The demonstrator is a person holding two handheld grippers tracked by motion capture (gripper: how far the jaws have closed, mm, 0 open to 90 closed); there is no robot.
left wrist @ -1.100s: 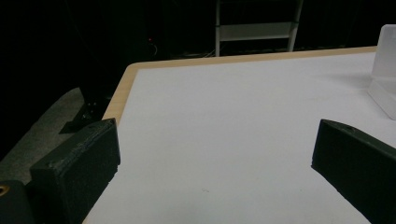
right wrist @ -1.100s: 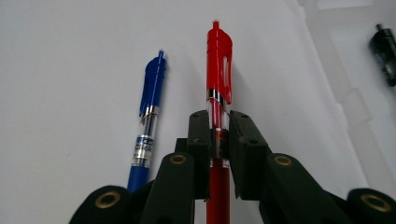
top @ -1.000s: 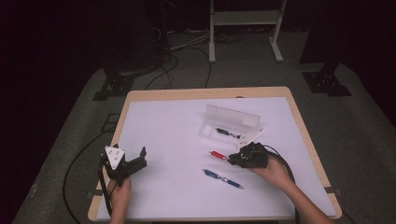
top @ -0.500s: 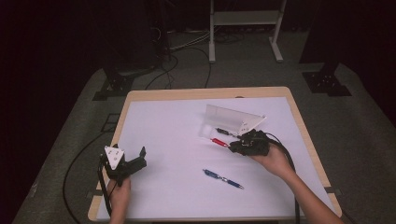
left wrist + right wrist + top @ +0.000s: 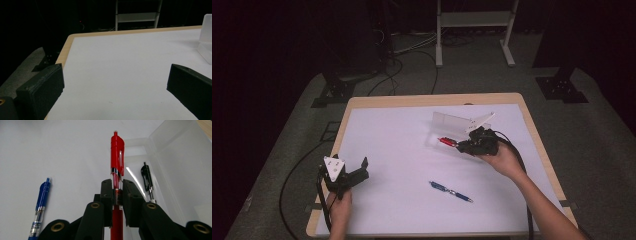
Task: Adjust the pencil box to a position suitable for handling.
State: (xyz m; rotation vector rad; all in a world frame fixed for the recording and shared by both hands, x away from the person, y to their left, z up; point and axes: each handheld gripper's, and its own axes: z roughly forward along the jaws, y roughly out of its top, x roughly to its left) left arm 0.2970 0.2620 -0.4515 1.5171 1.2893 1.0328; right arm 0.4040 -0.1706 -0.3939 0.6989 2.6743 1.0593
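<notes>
Carrying the red pen point(image 5: 445, 141) toward the clear plastic box point(image 5: 452, 123) is the step judged in hand: a second ago the right gripper point(image 5: 460, 146) was nearer the person with the pen low over the white table point(image 5: 402, 150); it has since travelled away and up, and the pen's cap end now sits at the box's near left edge. The right gripper's jaws are clenched on the pen barrel, plain in the right gripper view. A black pen point(image 5: 147, 180) already lies inside the box; whether the red pen is fully over the opening is hard to tell. The left gripper point(image 5: 357, 172) rests released at the near left, unmoved. The blue pen point(image 5: 451, 191) lies near, untouched
</notes>
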